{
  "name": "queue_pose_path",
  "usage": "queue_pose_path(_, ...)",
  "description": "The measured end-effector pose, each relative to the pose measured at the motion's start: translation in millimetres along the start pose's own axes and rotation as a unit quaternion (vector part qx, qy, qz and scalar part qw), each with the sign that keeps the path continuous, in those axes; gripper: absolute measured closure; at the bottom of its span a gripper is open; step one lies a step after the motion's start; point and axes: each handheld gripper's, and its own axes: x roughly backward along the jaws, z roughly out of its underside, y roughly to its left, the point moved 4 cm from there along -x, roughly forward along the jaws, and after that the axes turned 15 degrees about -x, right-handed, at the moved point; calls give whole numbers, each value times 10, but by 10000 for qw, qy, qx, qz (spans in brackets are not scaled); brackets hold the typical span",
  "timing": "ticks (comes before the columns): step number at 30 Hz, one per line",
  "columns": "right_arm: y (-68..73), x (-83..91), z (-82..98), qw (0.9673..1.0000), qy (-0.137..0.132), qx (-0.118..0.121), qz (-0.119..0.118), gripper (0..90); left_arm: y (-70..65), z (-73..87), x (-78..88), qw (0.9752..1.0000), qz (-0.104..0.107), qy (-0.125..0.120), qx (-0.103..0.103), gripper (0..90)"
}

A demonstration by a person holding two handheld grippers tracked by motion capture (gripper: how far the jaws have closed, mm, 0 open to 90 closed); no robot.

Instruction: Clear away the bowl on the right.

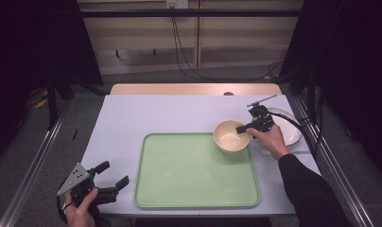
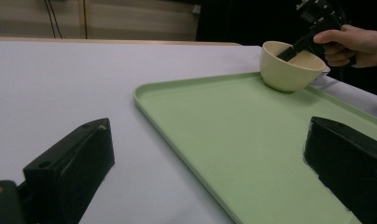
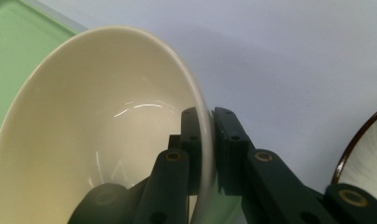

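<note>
- High view is showing the right claw (image 1: 242, 127) reaching in from the right side and gripping the near wall of a cream bowl (image 1: 230, 136), one jaw inside the bowl and one outside.
- The bowl is sitting at the far right corner of a pale green tray (image 1: 196, 171); whether it is resting on the tray or just lifted off it I cannot tell.
- Right gripper view is looking along that claw (image 3: 210, 140): the two black jaws are pinching the thin rim of the bowl (image 3: 98, 140) between them, narrow, with the pads pressing on both faces of the wall.
- A white plate (image 1: 290, 130) with a dark rim is lying on the counter (image 1: 146, 113) just behind the right hand (image 1: 273, 141), and its edge is showing at the right of the right gripper view as well (image 3: 364, 158).
- The left claw (image 1: 111, 182) is waiting near the front left corner of the counter, just beside the tray's left edge, with its jaws standing wide apart and nothing between them.
- Left gripper view is showing those jaws spread far to either side, the tray (image 2: 233, 140) stretching ahead, and the bowl (image 2: 289, 67) at its far end with the right claw (image 2: 289, 52) dipping into it.
</note>
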Motion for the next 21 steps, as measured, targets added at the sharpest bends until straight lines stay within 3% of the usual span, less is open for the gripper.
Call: queue_pose_path(21,-84,-64,52,10000,70,-25,55,841,1,1,4,10000,14,10,-10,18)
